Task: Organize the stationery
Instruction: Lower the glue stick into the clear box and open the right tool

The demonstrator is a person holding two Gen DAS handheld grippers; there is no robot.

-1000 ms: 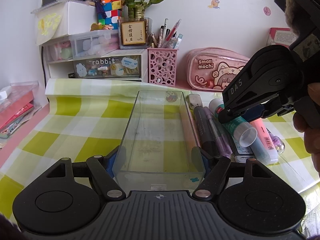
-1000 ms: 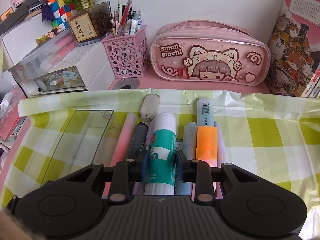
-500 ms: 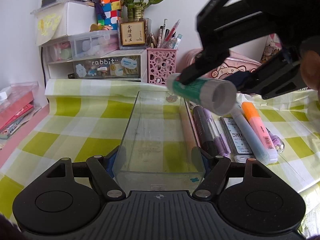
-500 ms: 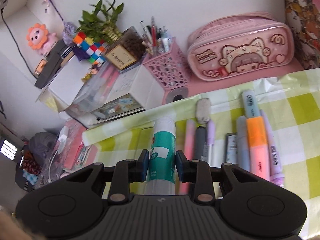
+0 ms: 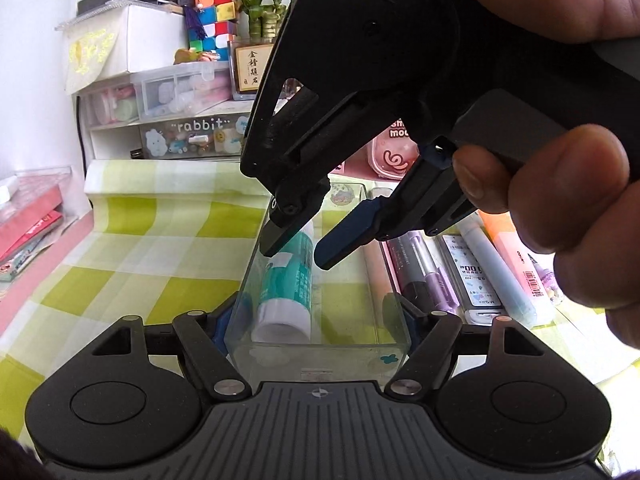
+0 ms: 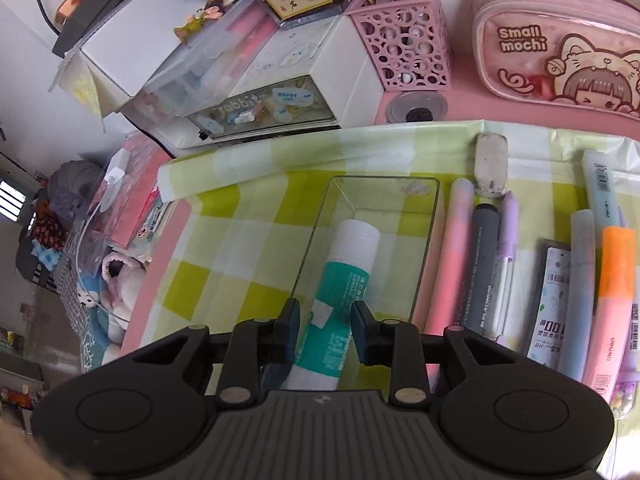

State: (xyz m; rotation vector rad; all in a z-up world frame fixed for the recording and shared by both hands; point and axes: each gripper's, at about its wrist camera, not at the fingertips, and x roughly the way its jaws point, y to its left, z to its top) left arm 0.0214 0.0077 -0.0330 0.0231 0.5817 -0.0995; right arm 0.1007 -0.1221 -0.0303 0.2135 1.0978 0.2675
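Lying in clear tray (image 5: 320, 350), glue stick (image 5: 286, 288), eraser (image 6: 491, 170) right-wrist only

A home study corner: a pink tabletop (image 6: 460, 110) with checked cloth (image 6: 248, 216), pencil case (image 6: 560, 64), pen basket (image 6: 408, 52), drawer boxes (image 5: 168, 120), puzzle cube (image 5: 212, 20) and potted bamboo (image 5: 264, 8).

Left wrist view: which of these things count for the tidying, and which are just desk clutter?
In the job:
- clear tray, clamped by left gripper
- glue stick lying in it, right gripper above
- pens and highlighters beside the tray

Just lying about:
- pink pen cup
- pencil case
- drawer unit
- puzzle cube
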